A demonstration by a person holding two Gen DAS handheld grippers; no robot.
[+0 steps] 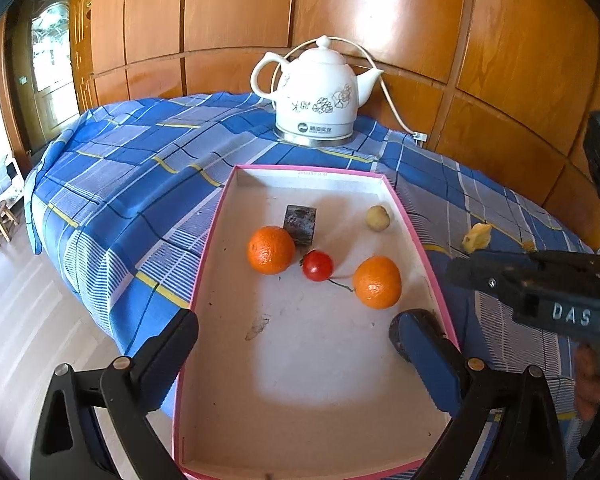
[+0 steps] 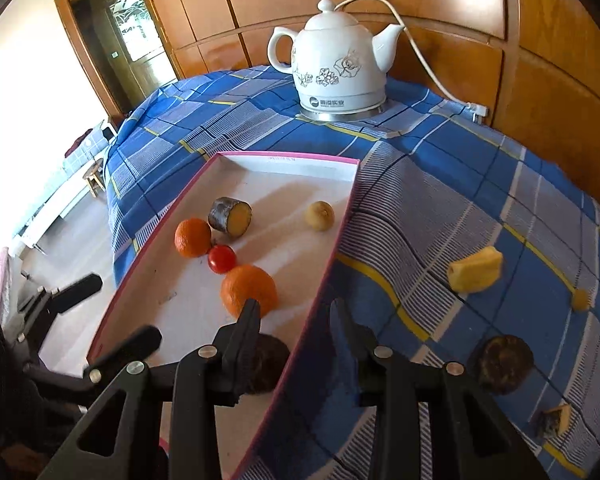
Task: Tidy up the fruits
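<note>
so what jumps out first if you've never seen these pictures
The shallow pink-rimmed white box on the blue checked tablecloth, holding two bright oranges with a small red tomato between them. Behind it stands a white ceramic electric kettle with flower prints, against glossy wooden wall panels.

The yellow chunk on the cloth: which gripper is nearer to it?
Right. The right gripper straddles the tray's right wall, the yellow chunk ahead to its right. The left gripper hangs over the tray's near end, farther away.
</note>
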